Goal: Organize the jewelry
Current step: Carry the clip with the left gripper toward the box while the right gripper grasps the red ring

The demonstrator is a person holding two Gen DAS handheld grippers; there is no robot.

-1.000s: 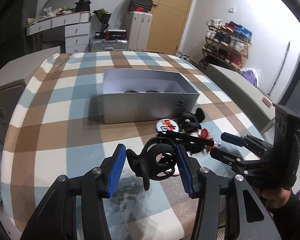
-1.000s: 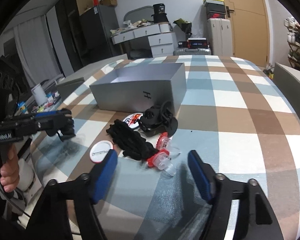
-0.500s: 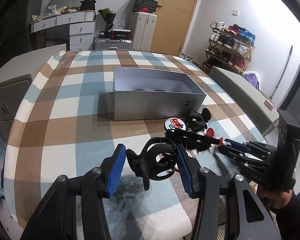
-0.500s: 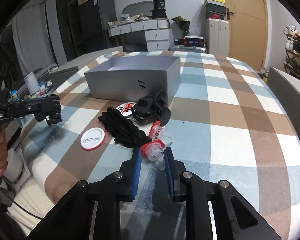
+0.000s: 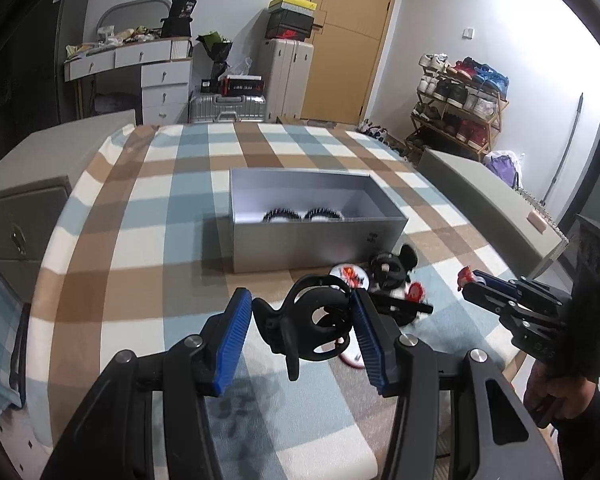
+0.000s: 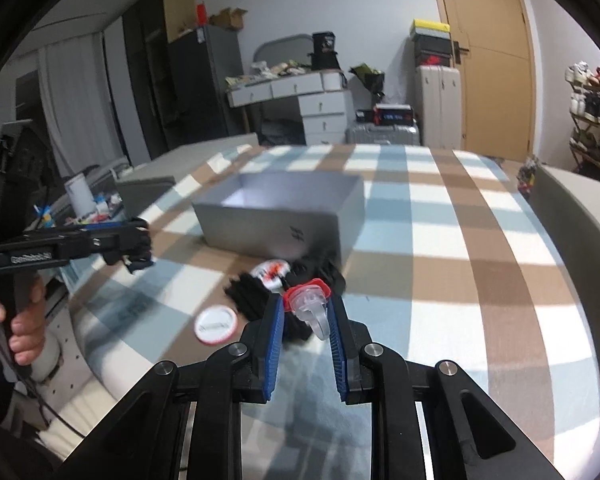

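Observation:
My left gripper [image 5: 302, 312] is shut on a black claw hair clip [image 5: 312, 324] and holds it above the near part of the checked tablecloth. My right gripper [image 6: 306, 308] is shut on a small clear clip with a red rim [image 6: 306, 302], held up off the cloth. From the left wrist, that right gripper [image 5: 470, 286] shows at the right with the red-rimmed clip [image 5: 466, 276] at its tip. An open grey box [image 5: 312, 248] stands mid-table with two dark bristly pieces [image 5: 304, 214] inside. The right wrist view shows the left gripper [image 6: 138, 246] at the left, and the box [image 6: 276, 224].
Loose pieces lie in front of the box: a printed round badge [image 6: 270, 270], a white badge with a red edge [image 6: 215, 324], a black fabric piece [image 6: 252, 298], another black clip [image 5: 388, 274] and a red clip [image 5: 416, 292]. Grey cabinets flank the table.
The right gripper closed on the red-rimmed clear clip and lifted it off the tablecloth. The left gripper kept its hold on the black claw clip and barely moved.

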